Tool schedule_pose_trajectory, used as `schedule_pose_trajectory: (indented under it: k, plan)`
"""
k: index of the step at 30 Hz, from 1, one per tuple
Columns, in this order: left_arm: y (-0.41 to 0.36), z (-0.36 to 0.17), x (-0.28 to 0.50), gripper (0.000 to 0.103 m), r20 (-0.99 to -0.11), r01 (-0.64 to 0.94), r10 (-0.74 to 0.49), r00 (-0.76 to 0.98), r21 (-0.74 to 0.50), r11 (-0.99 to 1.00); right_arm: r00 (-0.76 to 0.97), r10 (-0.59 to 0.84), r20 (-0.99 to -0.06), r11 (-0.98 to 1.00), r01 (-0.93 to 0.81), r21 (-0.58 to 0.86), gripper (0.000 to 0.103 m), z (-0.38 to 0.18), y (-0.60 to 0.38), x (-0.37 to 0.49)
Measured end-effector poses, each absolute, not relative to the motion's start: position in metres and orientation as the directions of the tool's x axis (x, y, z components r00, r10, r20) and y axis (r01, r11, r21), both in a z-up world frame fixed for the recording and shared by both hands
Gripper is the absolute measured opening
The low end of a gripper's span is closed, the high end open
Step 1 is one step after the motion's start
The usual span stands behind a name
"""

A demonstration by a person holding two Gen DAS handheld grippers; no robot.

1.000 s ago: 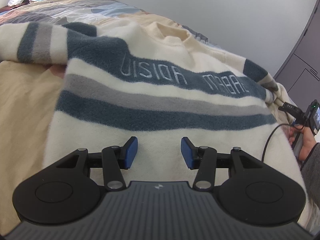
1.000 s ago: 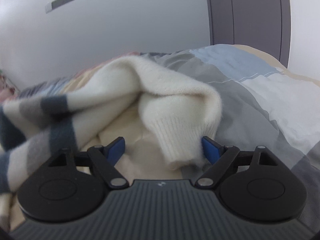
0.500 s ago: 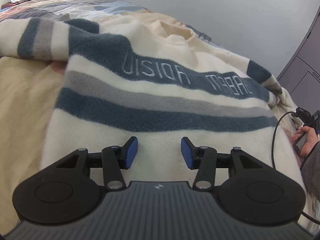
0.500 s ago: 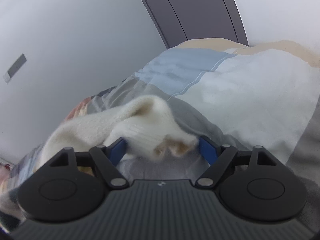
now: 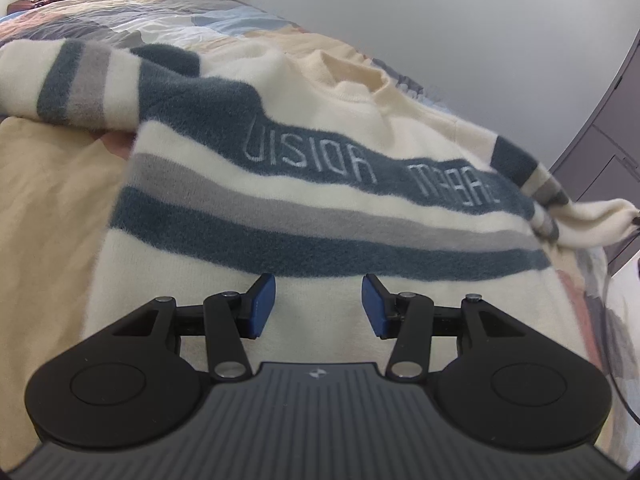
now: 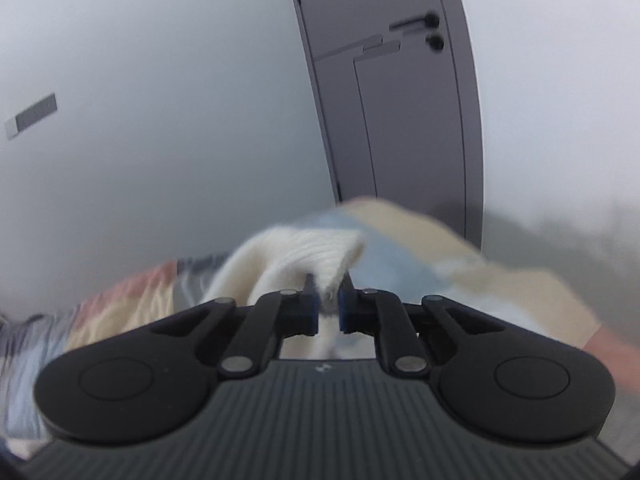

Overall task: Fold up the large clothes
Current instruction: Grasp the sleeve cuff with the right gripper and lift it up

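since the earlier frame the right tool (image 6: 328,308) has been closing, and its blue pads now clamp the ribbed cuff (image 6: 320,256) of the sweater's sleeve; the cuff has risen off the quilt (image 6: 460,268) and sits against the grey door (image 6: 400,120). the right wrist view is motion-blurred. the left tool (image 5: 319,306) hovers over the lower cream part of the sweater (image 5: 312,200), jaws half apart, nothing between the pads. the sweater lies front-up and spread flat on the bed (image 5: 44,184), collar toward the wall. its far sleeve (image 5: 592,220) is lifted at the right edge.
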State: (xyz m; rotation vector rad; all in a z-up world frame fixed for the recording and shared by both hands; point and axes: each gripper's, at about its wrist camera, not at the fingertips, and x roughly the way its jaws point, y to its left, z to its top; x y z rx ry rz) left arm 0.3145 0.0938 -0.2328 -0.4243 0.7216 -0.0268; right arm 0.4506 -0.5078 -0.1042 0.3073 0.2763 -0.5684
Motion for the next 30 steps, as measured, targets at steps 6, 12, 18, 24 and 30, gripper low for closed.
schedule_pose_trajectory:
  k: [6,12,18,24,30]
  plan:
    - [0.093,-0.216,0.298,0.054,-0.593,-0.079,-0.196,0.781,-0.406,0.910,0.878,-0.404,-0.255,0.872,0.454,0.180,0.011,-0.020,-0.472,0.407]
    - [0.097,-0.204,0.279,0.054,-0.579,-0.073,-0.181,0.795,-0.388,0.919,0.966,-0.210,-0.150,0.964,0.230,0.130,0.011,0.048,-0.393,0.357]
    - [0.114,-0.186,0.263,0.054,-0.530,-0.087,-0.141,0.836,-0.382,0.920,0.992,-0.002,-0.126,1.000,0.000,-0.021,0.011,0.079,-0.291,0.304]
    - [0.129,-0.176,0.253,0.054,-0.496,-0.101,-0.125,0.859,-0.404,0.909,0.958,0.228,-0.174,0.973,-0.232,-0.007,0.012,0.069,-0.209,0.254]
    - [0.146,-0.168,0.248,0.054,-0.472,-0.123,-0.113,0.874,-0.441,0.889,0.894,0.336,-0.295,0.922,-0.376,-0.090,0.012,0.009,-0.117,0.214]
